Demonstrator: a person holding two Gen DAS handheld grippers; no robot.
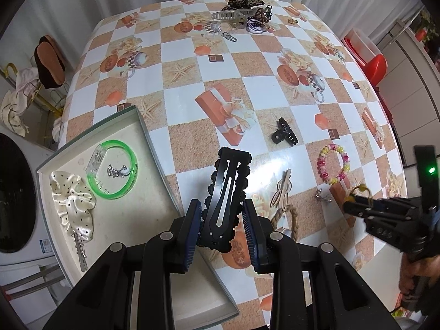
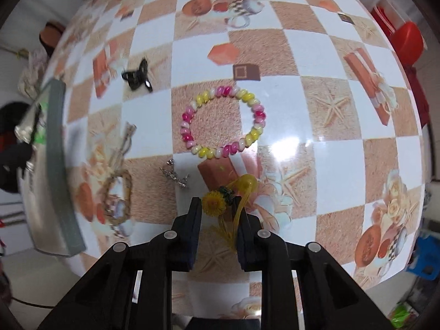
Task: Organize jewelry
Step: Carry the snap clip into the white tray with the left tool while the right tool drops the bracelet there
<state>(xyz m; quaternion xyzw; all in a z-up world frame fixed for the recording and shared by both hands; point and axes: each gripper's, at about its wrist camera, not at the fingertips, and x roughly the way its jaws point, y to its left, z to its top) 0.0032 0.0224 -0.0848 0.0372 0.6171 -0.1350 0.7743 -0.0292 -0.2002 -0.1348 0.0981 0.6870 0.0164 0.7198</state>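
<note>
My left gripper (image 1: 222,206) is shut on a big black snap hair clip (image 1: 227,192), held above the table beside the right wall of a white tray (image 1: 154,140). The tray holds a green bangle (image 1: 112,170), a sparkly earring (image 1: 118,171), a polka-dot scrunchie (image 1: 73,200) and a silver clip (image 1: 79,250). My right gripper (image 2: 218,206) is shut on a yellow flower hair tie (image 2: 220,203); the gripper shows at the right of the left wrist view (image 1: 349,206). A pink-yellow bead bracelet (image 2: 222,122) lies just ahead of it.
On the checkered table lie a small black claw clip (image 1: 283,134), a beige clip (image 1: 282,192), a braided rope ring (image 1: 286,220) and silver earrings (image 2: 176,176). A pile of hair accessories (image 1: 242,13) sits at the far edge. A red chair (image 1: 374,66) stands right.
</note>
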